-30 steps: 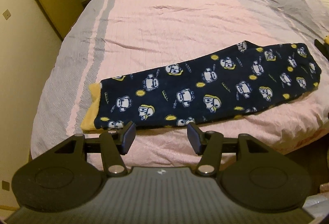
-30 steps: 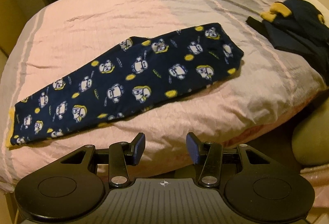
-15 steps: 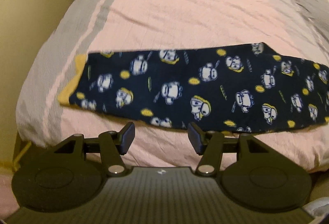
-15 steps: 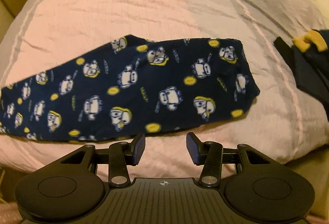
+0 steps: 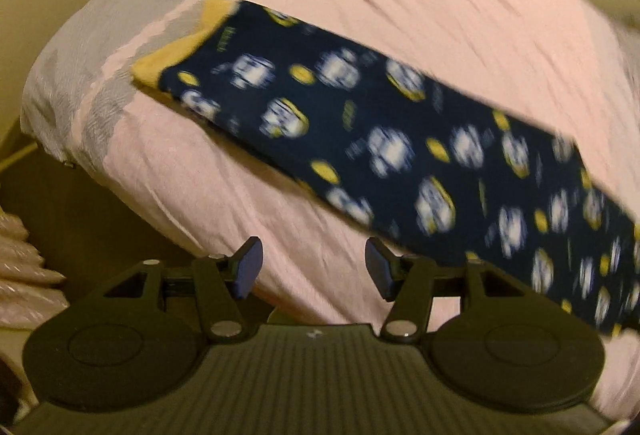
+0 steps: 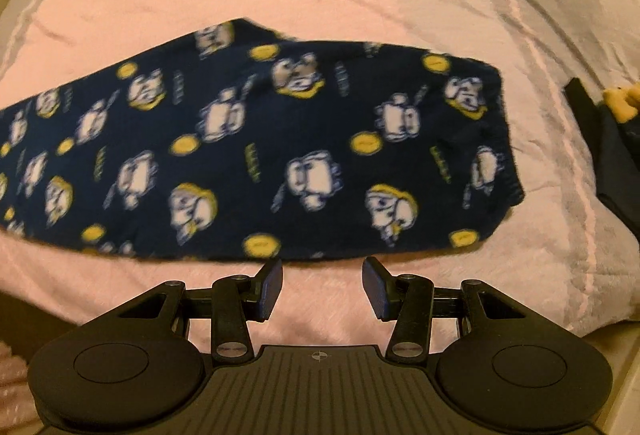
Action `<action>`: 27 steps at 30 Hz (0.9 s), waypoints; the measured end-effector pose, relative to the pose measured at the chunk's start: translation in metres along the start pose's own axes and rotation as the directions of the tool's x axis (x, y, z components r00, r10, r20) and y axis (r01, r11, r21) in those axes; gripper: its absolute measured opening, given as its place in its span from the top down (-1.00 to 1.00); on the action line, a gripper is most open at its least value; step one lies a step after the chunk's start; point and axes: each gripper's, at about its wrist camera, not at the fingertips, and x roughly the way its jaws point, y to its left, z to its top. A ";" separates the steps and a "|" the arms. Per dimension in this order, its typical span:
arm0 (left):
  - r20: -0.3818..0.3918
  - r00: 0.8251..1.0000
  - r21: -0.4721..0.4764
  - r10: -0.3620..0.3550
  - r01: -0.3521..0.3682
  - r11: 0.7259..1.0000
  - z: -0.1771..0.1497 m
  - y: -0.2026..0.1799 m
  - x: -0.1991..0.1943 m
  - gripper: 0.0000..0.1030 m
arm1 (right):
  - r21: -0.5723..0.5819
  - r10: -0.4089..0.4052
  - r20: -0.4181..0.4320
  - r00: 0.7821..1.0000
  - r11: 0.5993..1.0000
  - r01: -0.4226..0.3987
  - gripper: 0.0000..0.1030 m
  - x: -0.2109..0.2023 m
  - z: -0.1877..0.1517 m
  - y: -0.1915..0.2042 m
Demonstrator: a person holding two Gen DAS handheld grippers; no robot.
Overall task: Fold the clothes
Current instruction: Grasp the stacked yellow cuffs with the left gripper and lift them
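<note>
Across the middle of both frames lie the pants [image 5: 400, 155], navy fleece with a white and yellow cartoon print, already laid leg on leg in one long strip flat on the bed [image 5: 460, 3]. The left view shows the yellow cuff [image 5: 176, 63] at upper left of the frame, near the bed's corner; the right view shows the waist [image 6: 492, 139] at right of centre. At the far right edge of that view sits another dark garment [image 6: 612, 155], apart from the pants.

Both tools hover just short of the strip's near edge. The left tongs [image 5: 310, 269] stand spread with nothing between them, over bare sheet below the pants. The right tongs [image 6: 322, 285] are likewise spread and empty, their tips just beneath the near hem.

The step in hand looks like taking hold of the two ends for a crosswise fold. To do it well, each pair of tongs should come down on a corner, not mid-edge: the left on the cuff's near corner, the right on the waist's near corner. Pinch through both layers, or the lower leg will stay behind and the strip will skew. Fleece is thick and grippy, so a firm bite should hold, but the quilted sheet beneath is soft and may get caught; scoop under the hem only shallowly. Lift both ends evenly, then carry one end over the other.
</note>
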 end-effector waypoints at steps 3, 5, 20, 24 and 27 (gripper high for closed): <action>0.039 0.999 -0.124 -0.028 0.032 0.992 0.019 0.040 0.016 -0.03 | 0.036 -0.024 0.020 1.000 0.999 0.024 0.07 0.003 0.010 -0.003; 0.067 0.997 -0.209 -0.045 0.058 0.976 0.033 0.068 0.033 -0.03 | 0.058 -0.047 0.029 0.998 0.997 0.045 0.07 0.006 0.015 -0.003; 0.194 0.957 -0.588 -0.215 0.289 0.756 0.094 0.209 0.152 0.02 | 0.263 -0.081 -0.051 0.995 0.961 0.091 0.07 0.064 0.033 0.078; 0.232 0.943 -0.602 -0.240 0.333 0.725 0.092 0.218 0.171 0.02 | 0.208 -0.093 -0.039 0.995 0.973 0.099 0.07 0.078 0.029 0.106; 0.262 0.932 -0.599 -0.249 0.360 0.716 0.092 0.219 0.180 0.02 | 0.191 -0.093 -0.017 0.996 0.977 0.094 0.07 0.086 0.026 0.115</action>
